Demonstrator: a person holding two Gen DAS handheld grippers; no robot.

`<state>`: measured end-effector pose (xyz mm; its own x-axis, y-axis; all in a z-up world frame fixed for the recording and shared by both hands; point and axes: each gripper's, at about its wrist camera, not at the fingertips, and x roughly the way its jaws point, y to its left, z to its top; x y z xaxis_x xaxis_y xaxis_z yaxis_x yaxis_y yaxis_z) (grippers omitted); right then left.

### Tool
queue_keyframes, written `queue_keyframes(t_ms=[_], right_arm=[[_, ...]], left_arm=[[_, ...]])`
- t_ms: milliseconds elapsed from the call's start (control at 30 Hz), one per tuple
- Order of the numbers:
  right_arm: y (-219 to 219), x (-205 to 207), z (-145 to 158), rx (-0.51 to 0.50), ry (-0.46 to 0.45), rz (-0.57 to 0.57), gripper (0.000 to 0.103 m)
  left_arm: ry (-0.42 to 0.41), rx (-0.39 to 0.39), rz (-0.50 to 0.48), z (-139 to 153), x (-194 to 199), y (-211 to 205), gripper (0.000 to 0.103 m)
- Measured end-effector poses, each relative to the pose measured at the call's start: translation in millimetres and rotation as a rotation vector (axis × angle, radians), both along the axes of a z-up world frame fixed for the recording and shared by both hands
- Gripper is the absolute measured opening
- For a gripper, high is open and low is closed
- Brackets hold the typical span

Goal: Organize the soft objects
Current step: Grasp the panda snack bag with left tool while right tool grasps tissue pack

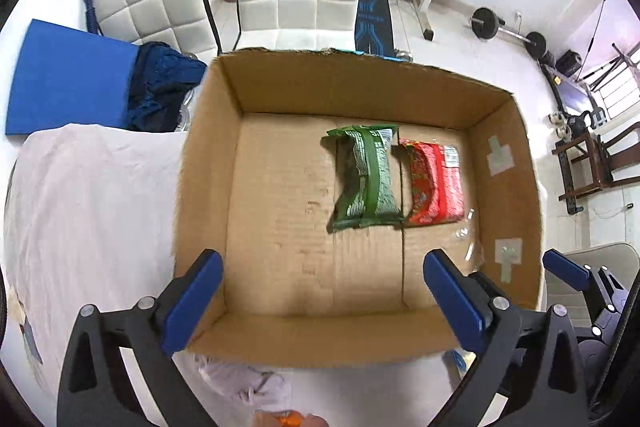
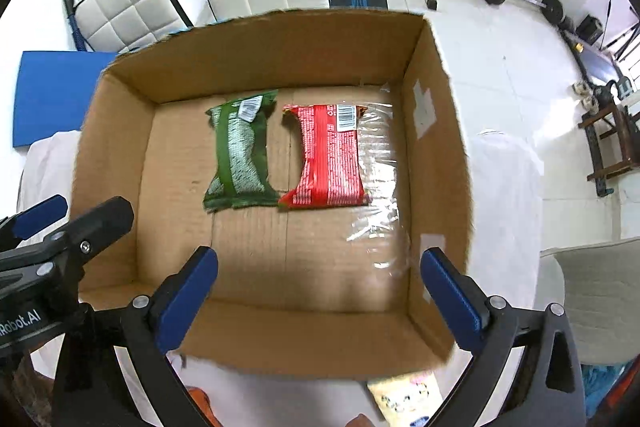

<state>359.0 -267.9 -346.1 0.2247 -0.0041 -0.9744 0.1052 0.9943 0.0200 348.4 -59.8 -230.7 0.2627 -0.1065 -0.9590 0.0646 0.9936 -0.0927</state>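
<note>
Through my left wrist camera, my left gripper (image 1: 322, 301) hangs spread wide and empty over the near wall of the cardboard box (image 1: 400, 87). The green packet (image 1: 366, 177) and the red packet (image 1: 434, 183) lie side by side on the box floor, centre right of the frame.

Through my right wrist camera, my right gripper (image 2: 318, 301) is equally wide open, holding nothing, above the box's near edge. Both packets sit in the upper middle of the frame, just beside each other. At the bottom edge a pale printed packet (image 2: 404, 397) lies outside the box on the white cloth. I judge I am between placements; next I should draw back and lower onto that pale packet.
</note>
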Motion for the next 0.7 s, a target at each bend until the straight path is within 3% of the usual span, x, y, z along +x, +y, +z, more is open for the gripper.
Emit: queue_keyframes(t_ms=[467, 600, 700], right_arm=[[14.7, -82.5, 82.0, 0.017, -0.124, 0.04, 0.103], [-2.6, -105.3, 83.7, 0.023, -0.107, 0.028, 0.103], [-29.6, -118.6, 60.0, 0.0, -0.036, -0.009, 0.103]], left_arm=[[-0.157, -0.003, 0.033, 78.4, -84.0, -3.9, 0.103], [-0.152, 0.003, 0.059, 78.4, -106.1, -2.4, 0.103], [-0.113, 0.008, 0.099, 59.2, -124.9, 3.4, 0.103]])
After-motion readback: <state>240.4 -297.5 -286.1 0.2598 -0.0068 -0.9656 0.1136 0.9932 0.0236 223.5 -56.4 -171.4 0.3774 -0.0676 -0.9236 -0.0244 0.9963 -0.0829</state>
